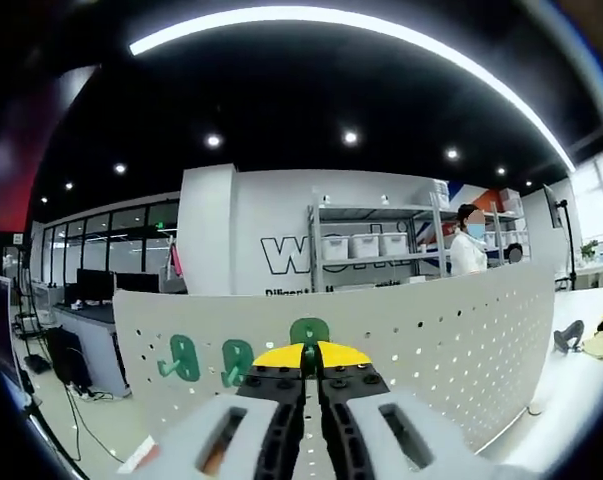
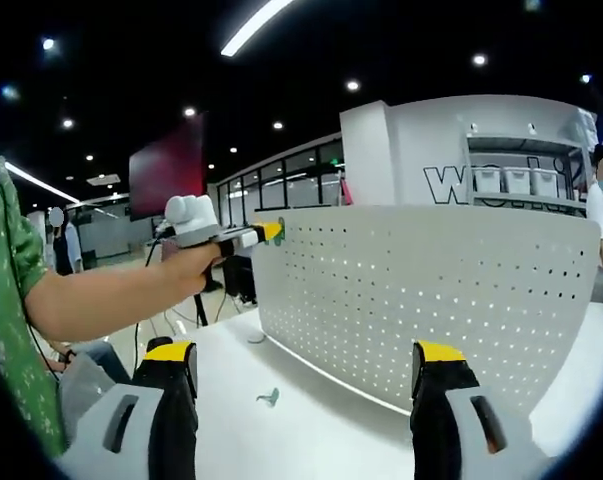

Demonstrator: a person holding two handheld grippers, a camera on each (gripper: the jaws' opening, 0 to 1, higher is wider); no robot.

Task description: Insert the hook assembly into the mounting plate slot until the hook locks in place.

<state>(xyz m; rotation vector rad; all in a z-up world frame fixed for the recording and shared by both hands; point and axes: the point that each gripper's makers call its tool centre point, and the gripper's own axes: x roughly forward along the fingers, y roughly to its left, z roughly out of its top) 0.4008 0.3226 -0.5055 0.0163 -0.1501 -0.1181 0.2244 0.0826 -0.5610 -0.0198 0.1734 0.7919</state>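
Observation:
A white perforated mounting plate (image 1: 431, 340) stands upright on the table. Two green hooks (image 1: 184, 357) (image 1: 237, 362) hang on its face. My left gripper (image 1: 309, 356) is shut, and a third green hook (image 1: 309, 331) sticks up from between its yellow tips, right against the plate. In the right gripper view the left gripper (image 2: 266, 233), held in a hand, is at the top left edge of the plate (image 2: 431, 290). My right gripper (image 2: 304, 360) is open wide and holds nothing, low in front of the plate. Another green hook (image 2: 269, 397) lies on the table.
The white table (image 2: 311, 440) runs along the plate's foot. The person's forearm (image 2: 111, 295) reaches in from the left. Behind the plate are shelves with bins (image 1: 366, 245), a person in a white coat (image 1: 468, 250) and desks with monitors (image 1: 91, 290). A dark object (image 1: 569, 335) lies on the table.

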